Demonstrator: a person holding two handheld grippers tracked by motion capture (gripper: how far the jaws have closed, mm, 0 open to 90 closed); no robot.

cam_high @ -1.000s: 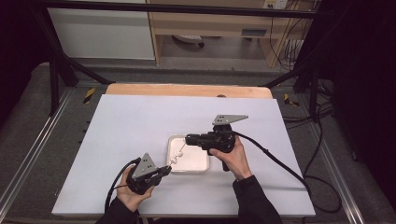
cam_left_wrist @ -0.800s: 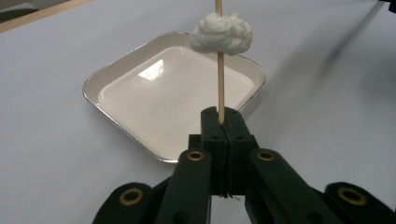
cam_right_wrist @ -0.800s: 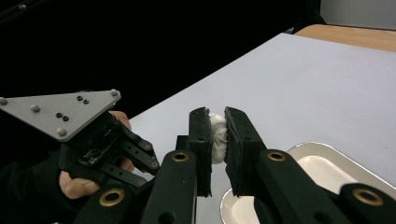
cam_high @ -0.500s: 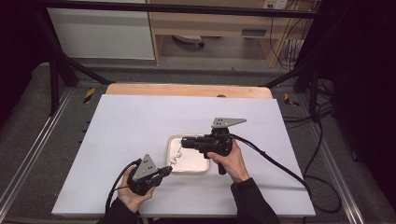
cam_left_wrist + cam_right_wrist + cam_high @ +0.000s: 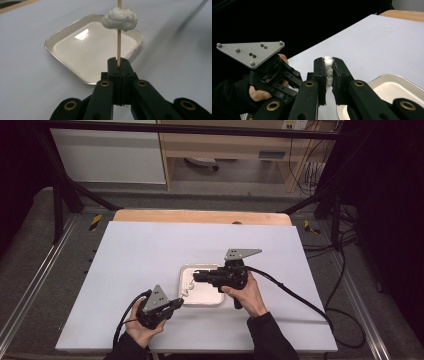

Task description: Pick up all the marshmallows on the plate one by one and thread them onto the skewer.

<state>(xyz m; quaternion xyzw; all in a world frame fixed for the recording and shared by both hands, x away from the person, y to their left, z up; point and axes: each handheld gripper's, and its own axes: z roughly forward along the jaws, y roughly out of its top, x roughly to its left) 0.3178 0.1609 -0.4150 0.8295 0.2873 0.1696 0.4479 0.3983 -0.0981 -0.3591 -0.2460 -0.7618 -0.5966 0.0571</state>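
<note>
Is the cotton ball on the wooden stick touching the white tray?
Apart. In the left gripper view the cotton ball sits high on the wooden stick, and the left gripper holds it above the tray.

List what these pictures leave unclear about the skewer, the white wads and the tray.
- Skewer: left gripper view, its top runs off the upper edge; its lower end is hidden between the shut left gripper jaws.
- White wad in the right gripper: right gripper view, the jaws cover most of it.
- Tray: right gripper view, cut by the frame edge.
- Skewered wad: high view, too small.
</note>
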